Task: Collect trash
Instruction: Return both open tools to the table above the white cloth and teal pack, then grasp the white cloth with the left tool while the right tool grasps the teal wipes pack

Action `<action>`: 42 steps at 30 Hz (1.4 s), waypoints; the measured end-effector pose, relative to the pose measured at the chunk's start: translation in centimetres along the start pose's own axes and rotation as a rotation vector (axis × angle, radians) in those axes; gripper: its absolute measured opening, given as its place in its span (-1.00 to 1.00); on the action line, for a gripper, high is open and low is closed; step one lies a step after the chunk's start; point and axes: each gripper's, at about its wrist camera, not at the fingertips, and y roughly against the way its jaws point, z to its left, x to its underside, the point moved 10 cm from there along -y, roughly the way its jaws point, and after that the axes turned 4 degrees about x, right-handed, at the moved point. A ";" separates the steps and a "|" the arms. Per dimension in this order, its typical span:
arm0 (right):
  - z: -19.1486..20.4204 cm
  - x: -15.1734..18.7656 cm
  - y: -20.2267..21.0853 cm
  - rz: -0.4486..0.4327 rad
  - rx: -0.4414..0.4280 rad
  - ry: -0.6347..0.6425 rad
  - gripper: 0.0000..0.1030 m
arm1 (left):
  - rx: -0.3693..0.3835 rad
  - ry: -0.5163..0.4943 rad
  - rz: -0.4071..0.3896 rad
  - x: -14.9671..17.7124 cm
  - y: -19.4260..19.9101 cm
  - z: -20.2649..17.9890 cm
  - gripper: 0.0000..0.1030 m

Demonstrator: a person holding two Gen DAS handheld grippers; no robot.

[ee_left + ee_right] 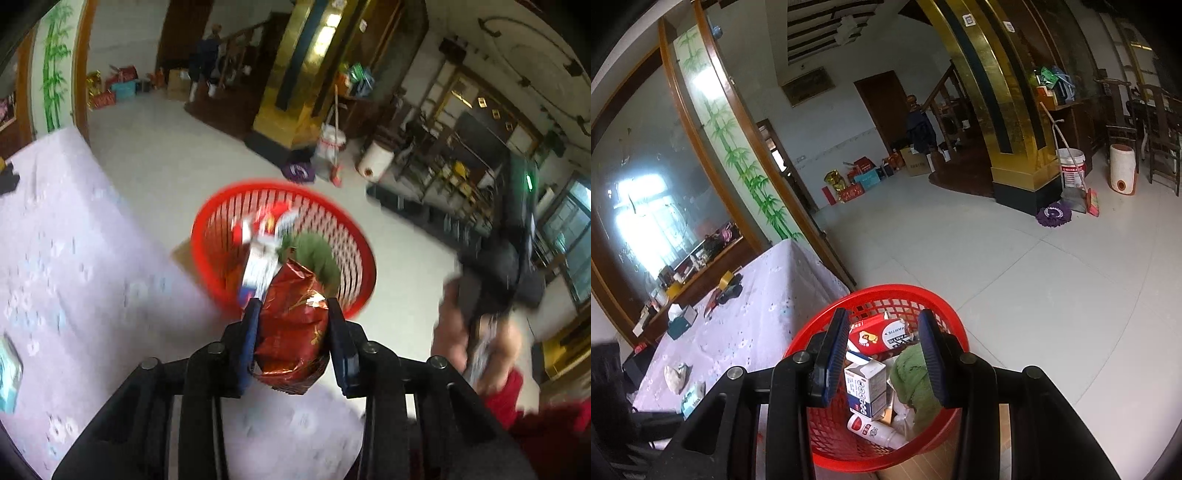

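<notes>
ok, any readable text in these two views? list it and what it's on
"ANTTE", partial and upside down: round white label on the red tin in the red basket.
Small carton: printed lines and icons, too small to read.
White bucket: red label, too small.
Red foil wrapper in the left tongs: gold print, blurred.
</notes>
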 end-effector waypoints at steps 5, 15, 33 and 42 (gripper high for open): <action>-0.1 -0.2 0.4 -0.006 -0.001 -0.009 -0.18 | -0.032 0.041 -0.061 -1.4 -0.6 0.3 0.40; 2.7 0.7 0.1 0.020 -0.052 0.031 -0.16 | -0.111 0.171 -0.085 1.5 4.1 6.8 0.40; 20.6 8.3 -0.3 0.178 -0.312 0.306 -0.03 | -0.656 0.551 -0.246 8.7 23.8 30.0 0.40; 24.3 11.8 -0.4 0.265 -0.375 0.382 -0.03 | -0.629 0.696 -0.151 9.8 20.0 38.4 0.39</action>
